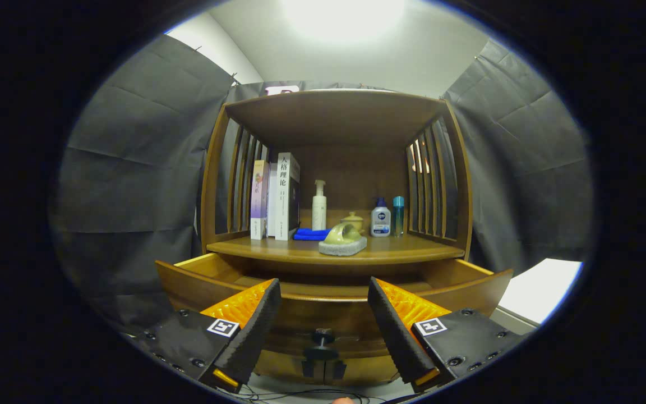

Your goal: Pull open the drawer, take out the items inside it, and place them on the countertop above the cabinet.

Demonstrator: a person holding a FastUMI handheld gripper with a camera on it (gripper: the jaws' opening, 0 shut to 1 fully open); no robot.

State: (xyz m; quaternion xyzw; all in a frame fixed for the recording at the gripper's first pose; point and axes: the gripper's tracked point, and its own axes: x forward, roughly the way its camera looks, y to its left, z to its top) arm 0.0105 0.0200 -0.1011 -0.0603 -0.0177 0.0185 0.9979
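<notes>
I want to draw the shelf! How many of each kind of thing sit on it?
Upright books: 3
Plastic bottles (white pump, white-and-blue, teal): 3
Blue folded cloth: 1
Yellow lidded pot: 1
Green-handled grey scrubbing brush: 1
Total: 9

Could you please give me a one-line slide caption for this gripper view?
Open tongs hover empty before the pulled-out drawer, its knob between them, a green scrubber on the countertop.
</notes>
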